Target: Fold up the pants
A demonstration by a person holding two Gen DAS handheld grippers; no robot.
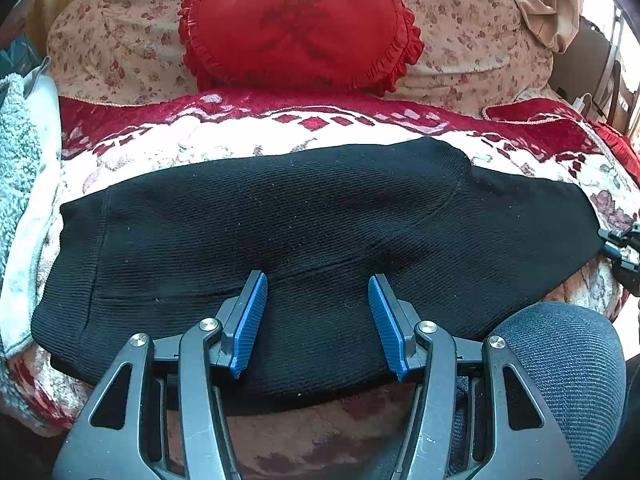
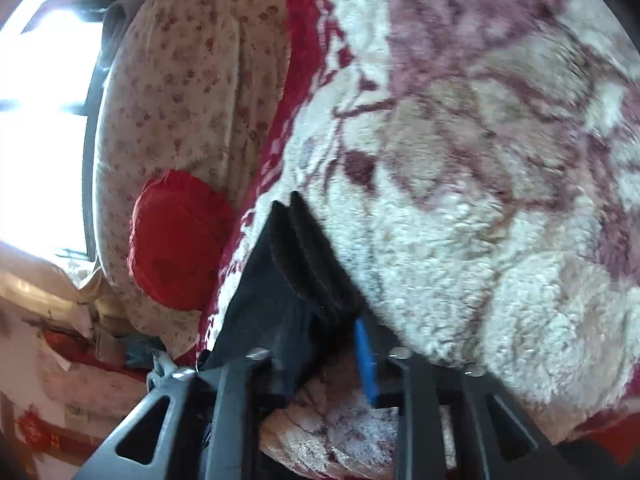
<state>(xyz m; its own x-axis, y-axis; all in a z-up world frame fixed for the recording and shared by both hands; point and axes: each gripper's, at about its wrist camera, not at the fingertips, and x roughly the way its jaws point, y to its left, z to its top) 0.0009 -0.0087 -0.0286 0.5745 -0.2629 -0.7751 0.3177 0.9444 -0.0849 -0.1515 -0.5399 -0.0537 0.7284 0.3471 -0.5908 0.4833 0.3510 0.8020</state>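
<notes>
Black ribbed knit: pants (image 1: 304, 232) are laid flat across a fleece blanket (image 1: 224, 140) patterned in red and white, already doubled leg on leg, it seems.
Long axis: pants are run left to right across the left wrist view; what looks like the waistband end is at the left, the other end at the far right.
Left gripper (image 1: 318, 320): blue pads are spread wide, nothing is held; it is poised over the near long edge, about mid-length of the pants.
Right gripper (image 2: 324, 344): seen closed around the pants' edge (image 2: 312, 264) in the right wrist view, with layered black fabric pinched between the pads; in the left wrist view it is glimpsed at the right end of the garment.
Key relation: the far-right end is held by the right gripper, so that end is nearer the right hand; the waistband end lies well apart from it, off to the left.
Next move (judged): the held end is likely to be carried leftwards along the long axis onto the waistband end.
Risk (judged): the layers could be dragged out of line on the fleece.
Background: red frilled cushion (image 1: 300, 28) is propped on a floral pillow (image 1: 120, 40), beyond the pants.
</notes>
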